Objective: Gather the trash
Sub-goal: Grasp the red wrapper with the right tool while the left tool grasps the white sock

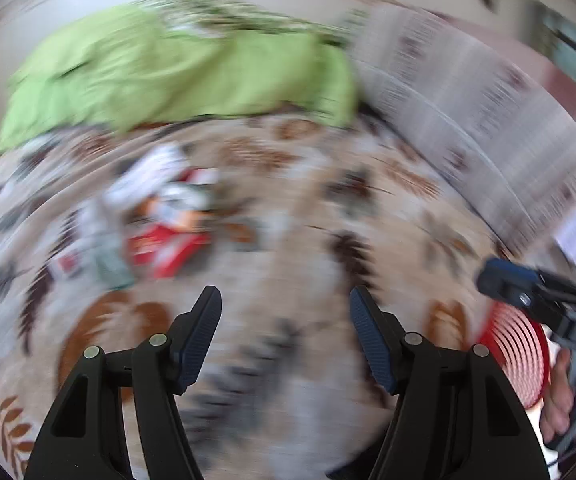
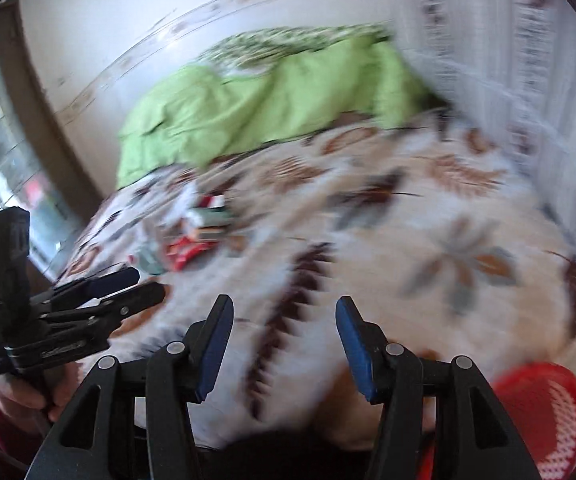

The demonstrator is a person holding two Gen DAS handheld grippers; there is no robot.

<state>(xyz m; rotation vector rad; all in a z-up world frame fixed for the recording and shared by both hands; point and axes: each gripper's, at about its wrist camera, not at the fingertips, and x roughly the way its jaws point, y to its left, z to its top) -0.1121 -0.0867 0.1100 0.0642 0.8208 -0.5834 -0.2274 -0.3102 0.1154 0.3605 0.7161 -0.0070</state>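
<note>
Trash pile (image 1: 156,220) blurred, orientation unclear, both tools (image 1: 285,320) (image 2: 284,322) spread, empty

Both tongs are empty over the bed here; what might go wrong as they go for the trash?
1. Both views are motion-blurred, so aim at the trash pile may be off.
2. Open left tongs may pinch the bedspread along with flat wrappers.
3. The red basket sits far from the pile, so pieces could drop on the way.
</note>
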